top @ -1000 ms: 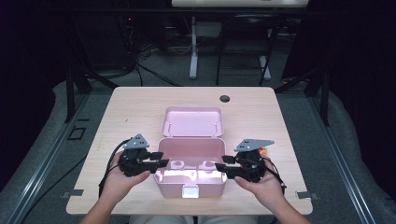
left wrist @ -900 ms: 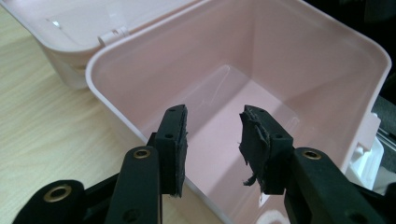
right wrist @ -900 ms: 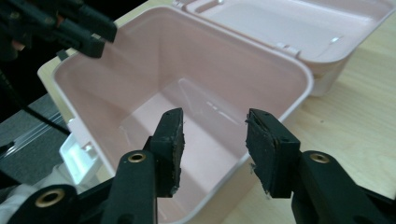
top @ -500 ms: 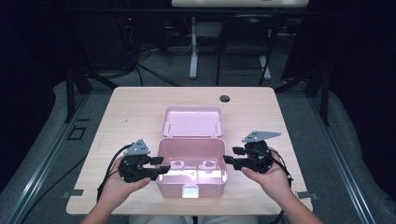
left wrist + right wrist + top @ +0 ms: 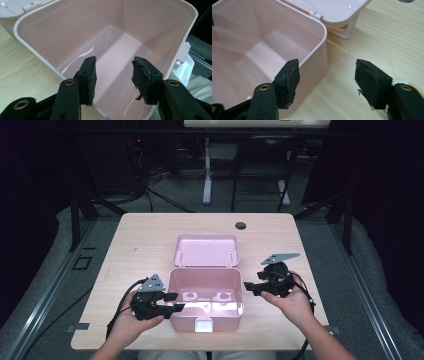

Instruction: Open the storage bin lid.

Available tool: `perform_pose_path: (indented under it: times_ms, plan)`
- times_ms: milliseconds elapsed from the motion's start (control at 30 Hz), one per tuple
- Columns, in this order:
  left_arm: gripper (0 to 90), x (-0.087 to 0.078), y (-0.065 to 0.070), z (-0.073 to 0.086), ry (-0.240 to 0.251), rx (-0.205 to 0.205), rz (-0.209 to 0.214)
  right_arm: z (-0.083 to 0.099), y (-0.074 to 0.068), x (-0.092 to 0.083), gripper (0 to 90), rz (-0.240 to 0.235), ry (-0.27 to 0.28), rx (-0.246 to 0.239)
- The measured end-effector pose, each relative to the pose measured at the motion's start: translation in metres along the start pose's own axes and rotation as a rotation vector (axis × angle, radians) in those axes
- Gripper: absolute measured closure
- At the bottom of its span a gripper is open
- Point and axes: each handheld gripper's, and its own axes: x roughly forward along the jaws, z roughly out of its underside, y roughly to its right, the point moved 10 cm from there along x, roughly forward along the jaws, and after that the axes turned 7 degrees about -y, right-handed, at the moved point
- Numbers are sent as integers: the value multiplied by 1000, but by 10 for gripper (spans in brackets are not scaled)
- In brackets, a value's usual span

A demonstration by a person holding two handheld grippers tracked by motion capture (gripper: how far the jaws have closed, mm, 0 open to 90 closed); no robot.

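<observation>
The left gripper (image 5: 175, 302) sits at the left wall of the pink box (image 5: 206, 317), its jaws spread with nothing pinched. In the left gripper view the box (image 5: 75, 30) lies straight ahead of the jaws: the near rim runs under them and the bare floor shows through the gap between the pads.

The box stands open on the table (image 5: 135, 245), its lid (image 5: 207, 250) folded flat behind it.

The right gripper (image 5: 248, 288) is just off the box's right wall, apart from it. Its jaws have just been opening and stand wide, with nothing between them. In the right gripper view the box corner (image 5: 318, 32) rises just ahead of the left jaw, bare table (image 5: 372, 35) ahead of the right one.
</observation>
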Motion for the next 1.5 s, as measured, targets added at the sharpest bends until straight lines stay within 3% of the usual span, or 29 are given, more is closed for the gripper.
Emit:
perform_pose_path:
  times_ms: [200, 400, 533, 800, 1500]
  plan:
    - [641, 5, 3, 4, -23, 6, 15, 1, 6, 2, 343, 13, -7, 6]
    - [754, 9, 1, 6, -32, 12, -8, 2, 13, 4, 340, 24, -19, 13]
    - [810, 10, 4, 8, -43, 17, 8, 3, 18, 8, 373, 44, -29, -30]
    - [887, 23, 9, 12, -78, 50, 5, 2, 27, 13, 335, 52, -47, 12]
    - [898, 25, 9, 13, -85, 69, -2, 1, 50, 25, 291, 77, -85, 76]
